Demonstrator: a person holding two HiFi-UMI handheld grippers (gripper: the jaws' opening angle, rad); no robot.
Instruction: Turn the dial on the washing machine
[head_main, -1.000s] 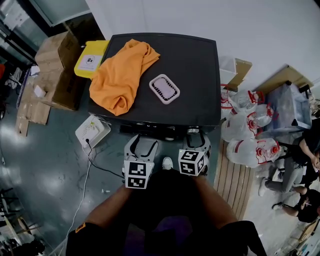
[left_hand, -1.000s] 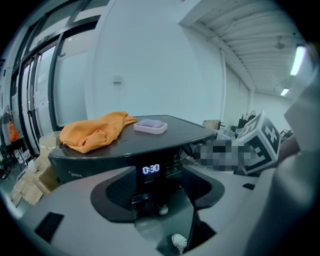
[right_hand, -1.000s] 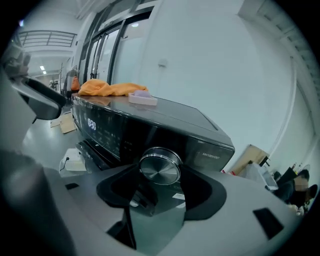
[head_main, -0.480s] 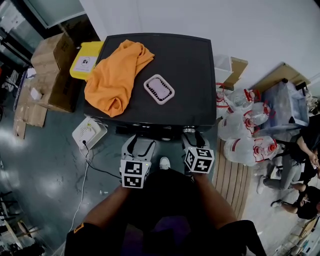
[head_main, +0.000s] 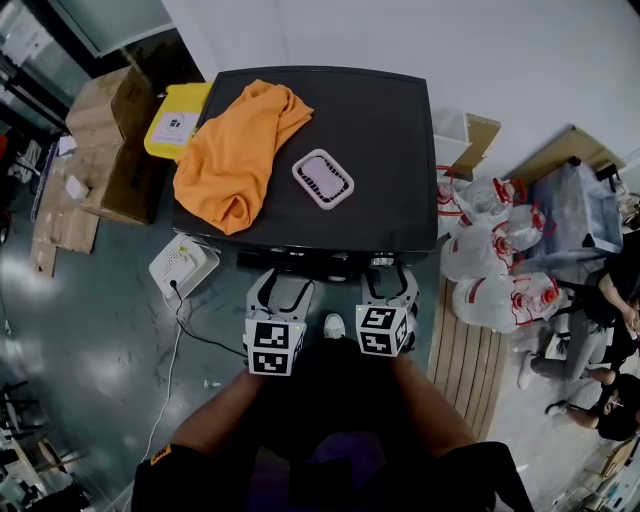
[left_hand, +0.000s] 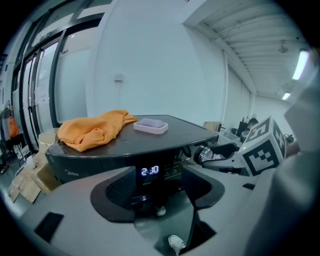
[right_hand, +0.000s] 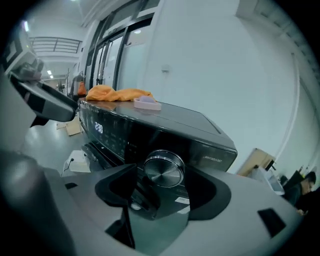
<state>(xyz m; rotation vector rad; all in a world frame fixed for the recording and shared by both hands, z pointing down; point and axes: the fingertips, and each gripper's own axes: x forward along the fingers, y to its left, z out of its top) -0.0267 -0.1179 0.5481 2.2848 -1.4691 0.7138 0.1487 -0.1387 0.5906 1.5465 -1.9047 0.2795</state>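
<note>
The black washing machine (head_main: 385, 120) stands in front of me, with its control panel facing me. Its silver dial (right_hand: 163, 168) sits at the panel's right end, between the fingers of my right gripper (right_hand: 162, 187). Those jaws have just been opening, and a narrow gap shows on each side of the dial. In the head view the right gripper (head_main: 388, 283) sits just below the dial (head_main: 381, 262). My left gripper (left_hand: 152, 187) is open and holds nothing; it faces the lit display (left_hand: 149, 171). From the head view it (head_main: 280, 293) hangs left of the right one.
An orange cloth (head_main: 235, 150) and a lilac soap dish (head_main: 323, 178) lie on the machine's lid. Cardboard boxes (head_main: 110, 140) and a yellow box (head_main: 178, 120) stand at the left. A white device with a cable (head_main: 183, 265) is on the floor. Bagged water jugs (head_main: 490, 260), a wooden pallet (head_main: 465, 360) and seated people (head_main: 600, 330) are at the right.
Half a second ago the right gripper's marker cube sat skewed to the right; now it is square again below the dial. The left gripper has stayed where it was.
</note>
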